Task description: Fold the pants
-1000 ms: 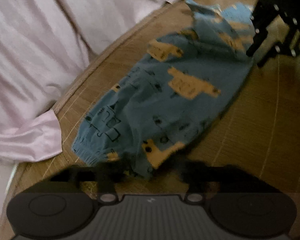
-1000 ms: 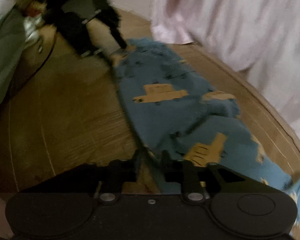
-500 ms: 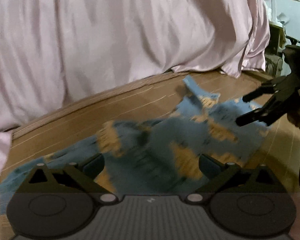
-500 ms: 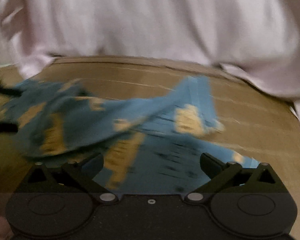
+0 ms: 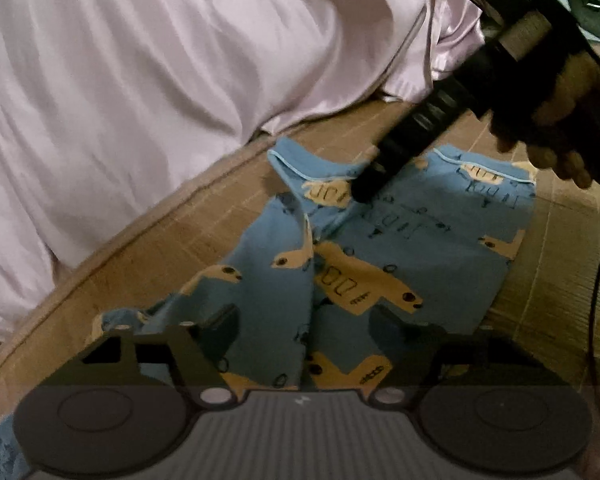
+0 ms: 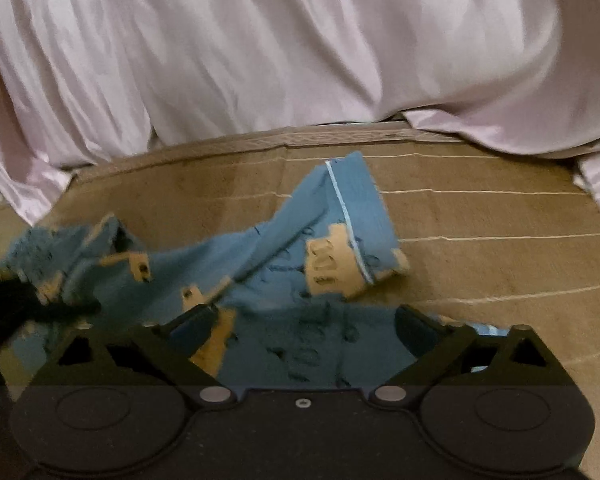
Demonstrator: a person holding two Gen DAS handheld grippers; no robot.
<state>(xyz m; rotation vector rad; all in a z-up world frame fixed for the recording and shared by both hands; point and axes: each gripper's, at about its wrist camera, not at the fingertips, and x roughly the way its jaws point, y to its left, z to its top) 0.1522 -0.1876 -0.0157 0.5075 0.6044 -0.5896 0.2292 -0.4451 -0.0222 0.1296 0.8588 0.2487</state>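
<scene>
One big pink sheet (image 5: 180,80) fills the back of both my views, draped down to the far edge of the woven mat (image 5: 172,240); its folds also hang at the mat's L and R corners in the R wrist view. No bins or boxes in sight, so nothing held in anything.

The mat lies under everything. Bare mat shows on the R side of the R view and between pants and sheet, so I've got open room there; the sheet hem is the tight edge at the back.

The blue pants (image 5: 380,248) w/ yellow print lie crumpled mid-mat, waistband end twd the R gripper, one corner flipped up showing a pale piped hem.

My left gripper (image 5: 304,328) has its fingers spread wide, cloth lying between & under them, nothing pinched. My right gripper (image 6: 304,328) is likewise wide apart over the cloth; in the L view its dark fingers (image 5: 384,164) reach down to the flipped corner, touching or just above, can't tell. A hand (image 5: 560,120) wraps its handle.

A thin cable (image 5: 598,280) runs down the R edge.
</scene>
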